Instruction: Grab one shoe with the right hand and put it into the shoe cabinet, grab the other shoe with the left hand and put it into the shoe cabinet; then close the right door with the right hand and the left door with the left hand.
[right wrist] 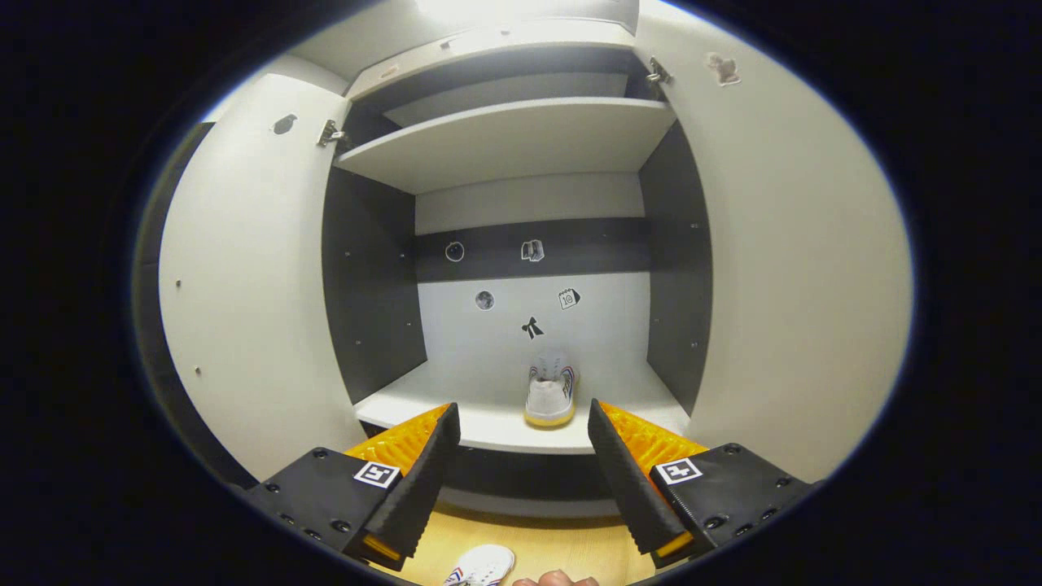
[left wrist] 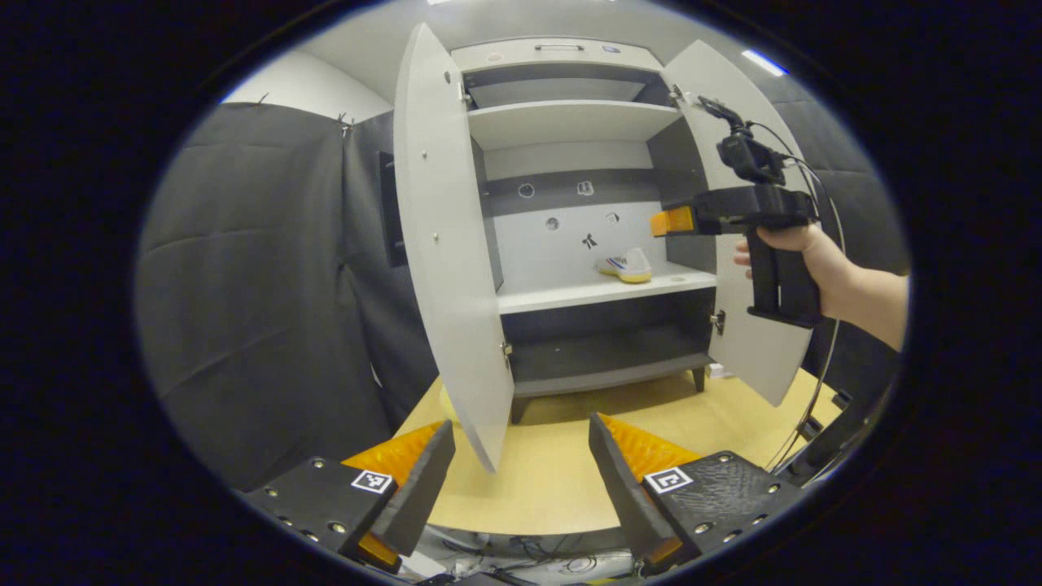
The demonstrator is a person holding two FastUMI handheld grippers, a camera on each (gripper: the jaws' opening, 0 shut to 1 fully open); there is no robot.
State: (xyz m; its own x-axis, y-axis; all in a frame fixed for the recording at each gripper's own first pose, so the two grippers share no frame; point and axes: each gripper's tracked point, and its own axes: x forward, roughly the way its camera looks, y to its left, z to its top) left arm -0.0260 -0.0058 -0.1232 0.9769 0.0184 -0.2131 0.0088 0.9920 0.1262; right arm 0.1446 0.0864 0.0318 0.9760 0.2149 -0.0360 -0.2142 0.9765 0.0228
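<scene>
Left gripper (left wrist: 521, 480) is low, fingers spread wide with nothing between them. Right gripper (left wrist: 669, 221) is up at shoulder height, gripped from below by a bare hand (left wrist: 802, 259), its fingers (right wrist: 423, 476) parted and empty.

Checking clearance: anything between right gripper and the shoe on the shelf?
Nothing: right gripper view shows bare shelf between the open right gripper and shoe.

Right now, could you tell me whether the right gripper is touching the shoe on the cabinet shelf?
Apart. In the left gripper view, the right gripper hangs open above the shoe, with bare cabinet back visible between them.
</scene>
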